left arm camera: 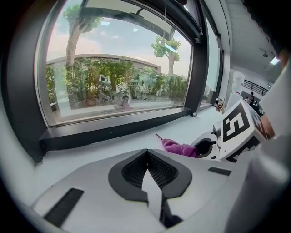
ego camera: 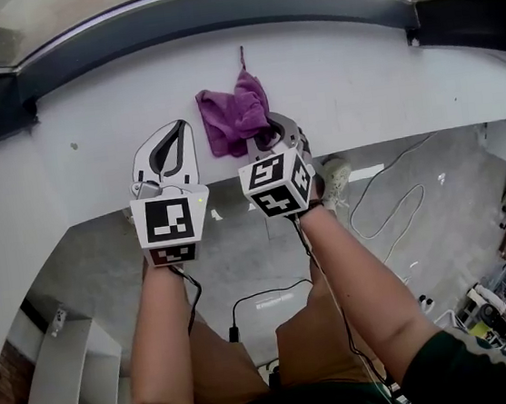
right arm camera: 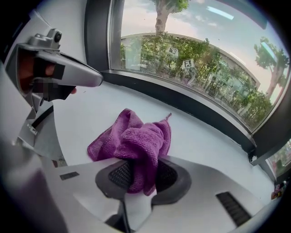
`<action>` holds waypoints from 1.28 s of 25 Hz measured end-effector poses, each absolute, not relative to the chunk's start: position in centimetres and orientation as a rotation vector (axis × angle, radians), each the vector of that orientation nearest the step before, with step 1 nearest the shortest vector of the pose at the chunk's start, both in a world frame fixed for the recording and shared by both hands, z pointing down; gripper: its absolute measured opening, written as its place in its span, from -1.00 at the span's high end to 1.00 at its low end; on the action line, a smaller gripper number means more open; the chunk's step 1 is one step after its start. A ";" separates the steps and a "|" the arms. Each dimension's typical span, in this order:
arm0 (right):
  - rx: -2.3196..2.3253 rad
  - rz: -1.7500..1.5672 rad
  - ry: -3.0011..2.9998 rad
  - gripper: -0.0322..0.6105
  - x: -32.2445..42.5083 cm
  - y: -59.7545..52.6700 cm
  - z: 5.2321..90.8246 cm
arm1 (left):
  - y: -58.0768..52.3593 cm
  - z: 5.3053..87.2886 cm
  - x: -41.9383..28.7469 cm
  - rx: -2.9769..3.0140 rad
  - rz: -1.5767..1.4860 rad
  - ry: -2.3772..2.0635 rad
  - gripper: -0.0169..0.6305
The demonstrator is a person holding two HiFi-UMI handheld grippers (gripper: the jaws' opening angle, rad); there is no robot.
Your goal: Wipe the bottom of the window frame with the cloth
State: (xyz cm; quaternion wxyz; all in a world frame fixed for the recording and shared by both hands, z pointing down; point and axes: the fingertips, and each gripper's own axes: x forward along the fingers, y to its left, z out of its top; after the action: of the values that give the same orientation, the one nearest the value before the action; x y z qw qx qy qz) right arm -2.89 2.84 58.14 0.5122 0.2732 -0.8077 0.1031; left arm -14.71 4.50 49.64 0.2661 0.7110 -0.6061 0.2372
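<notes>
the right tongs (right arm camera: 138, 175) are clenched on a fold of the purple cloth (right arm camera: 132, 136). the rest of the cloth lies bunched on the white sill (ego camera: 87, 116), at 12 o'clock from those tongs in the head view. it lies short of the dark bottom rail of the window frame (ego camera: 212, 14), which runs further out at 12 o'clock. the left tongs (left arm camera: 148, 170) are clenched on nothing, pads together, and rest at 9 o'clock from the right ones.

the likely trouble is the grip. only a narrow tuck seems to be pinched, so dragging against the rail could pull the cloth free. because it is bunched into a lump, little fabric would meet the rail, and a sweep could polish the sill and miss the frame. pressing hard to make up for that might bring the plastic tips against the rail or glass.

the right gripper view shows the fold caught between the ribbed pads, which the marker cube hides in the head view. the left gripper view confirms that its pads meet with nothing between them. only the head view shows both tools side by side, and the floor with cables below the sill edge. the gripper views alone show the glass and the trees outside.
</notes>
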 end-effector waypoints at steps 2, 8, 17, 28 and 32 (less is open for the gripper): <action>0.648 0.240 -1.944 0.59 -3.9 3.2 58.0 | 5.0 49.3 -15.7 1.911 0.625 -1.652 0.92; 0.612 0.227 -1.951 0.59 -6.8 4.2 58.2 | 6.6 49.4 -18.5 1.865 0.609 -1.691 0.92; 0.548 0.205 -1.981 0.59 -11.7 6.0 58.0 | 9.0 49.3 -22.4 1.792 0.625 -1.746 0.92; 0.451 0.181 -2.035 0.59 -18.5 8.3 57.6 | 11.6 49.3 -27.1 1.711 0.585 -1.819 0.92; 0.430 0.172 -2.049 0.59 -20.4 9.0 57.6 | 12.9 49.5 -29.1 1.668 0.591 -1.842 0.92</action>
State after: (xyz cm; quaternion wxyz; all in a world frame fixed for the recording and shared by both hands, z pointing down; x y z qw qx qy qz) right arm -20.43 9.02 57.56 0.4973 0.1777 -0.8462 0.0712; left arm -29.08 12.91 49.50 0.2895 0.6251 -0.6902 0.2213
